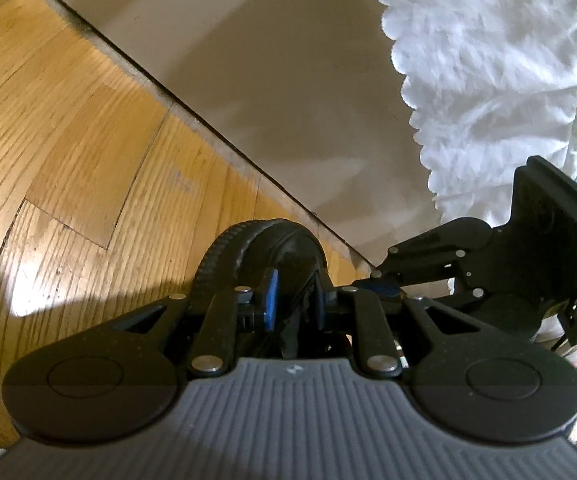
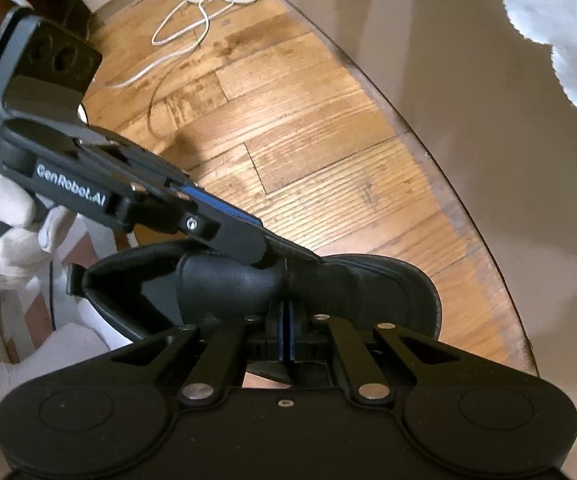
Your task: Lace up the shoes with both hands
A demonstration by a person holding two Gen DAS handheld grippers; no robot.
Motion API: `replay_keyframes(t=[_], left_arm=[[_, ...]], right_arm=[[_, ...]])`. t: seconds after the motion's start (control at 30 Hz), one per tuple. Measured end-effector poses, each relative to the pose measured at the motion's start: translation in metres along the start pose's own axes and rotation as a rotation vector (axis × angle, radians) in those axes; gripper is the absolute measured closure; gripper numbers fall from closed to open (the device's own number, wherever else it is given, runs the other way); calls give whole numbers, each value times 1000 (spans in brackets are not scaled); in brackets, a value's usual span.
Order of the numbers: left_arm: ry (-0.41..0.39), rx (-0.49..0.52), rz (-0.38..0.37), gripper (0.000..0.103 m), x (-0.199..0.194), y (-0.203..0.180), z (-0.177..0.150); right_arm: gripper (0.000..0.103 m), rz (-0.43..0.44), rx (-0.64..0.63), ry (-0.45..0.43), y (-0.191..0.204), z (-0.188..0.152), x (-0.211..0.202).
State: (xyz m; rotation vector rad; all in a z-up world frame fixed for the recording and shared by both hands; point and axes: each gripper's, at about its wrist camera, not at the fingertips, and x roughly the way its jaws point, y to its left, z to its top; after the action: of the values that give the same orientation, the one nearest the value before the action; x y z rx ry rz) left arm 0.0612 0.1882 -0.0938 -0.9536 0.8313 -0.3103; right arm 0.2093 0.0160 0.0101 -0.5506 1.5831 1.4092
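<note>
black shoe (image 2: 328, 292), laces hidden, fingers (image 2: 293, 326) closed

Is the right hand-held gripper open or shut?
Shut: the right hand-held gripper has its blue pads pressed together above the black shoe.

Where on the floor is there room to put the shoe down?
The wood floor is bare between the shoe, the tan wall and the white cord. It is crowded at the shoe itself, where the left gripper and right gripper both crowd in, with a gloved hand beside them.
</note>
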Motion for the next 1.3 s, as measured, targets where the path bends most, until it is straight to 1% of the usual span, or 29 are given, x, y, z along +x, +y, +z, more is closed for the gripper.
replay_keyframes(t=[0.1,0.17,0.23,0.27,0.37,0.47,0.53,0.6,0.67,0.77,0.9,1.1,1.17,1.3], left_arm=[[1,-1,1,85,-1,0,0],[4,-13,-1,85,-1,1,1],[6,-32,-4,85,-1,3,1],[7,-35,-4,85,-1,3,2],[3,-12,12,85,-1,0,1],[-4,-6,26,85,-3,-1,2],[0,-6,35,85,-3,0,3],[16,13,60,85,-2,0,1],[15,9,59,85,-2,2,-1],[10,8,60,85,-2,2,-3],[10,47,80,85,-2,-3,-3],[14,156,130,85,-4,-15,-5],[16,186,137,86,-4,-20,-5],[9,240,170,84,-3,-32,-3]], right_arm=[[99,16,-1,-40,2,-3,-5],[99,28,-1,-86,3,-4,-9],[99,61,8,-114,4,-5,-8],[99,68,10,-115,5,-5,-4],[99,47,25,-113,6,-10,16],[101,80,99,-160,-4,-17,23],[102,125,157,-189,-14,-23,23],[102,177,223,-209,-24,-28,21],[102,206,271,-219,-32,-32,19],[102,209,287,-197,-33,-30,19],[102,225,302,-156,-37,-22,24],[102,266,288,-84,-45,-14,24],[102,255,266,-64,-42,-11,22],[102,195,207,-63,-30,-8,14]])
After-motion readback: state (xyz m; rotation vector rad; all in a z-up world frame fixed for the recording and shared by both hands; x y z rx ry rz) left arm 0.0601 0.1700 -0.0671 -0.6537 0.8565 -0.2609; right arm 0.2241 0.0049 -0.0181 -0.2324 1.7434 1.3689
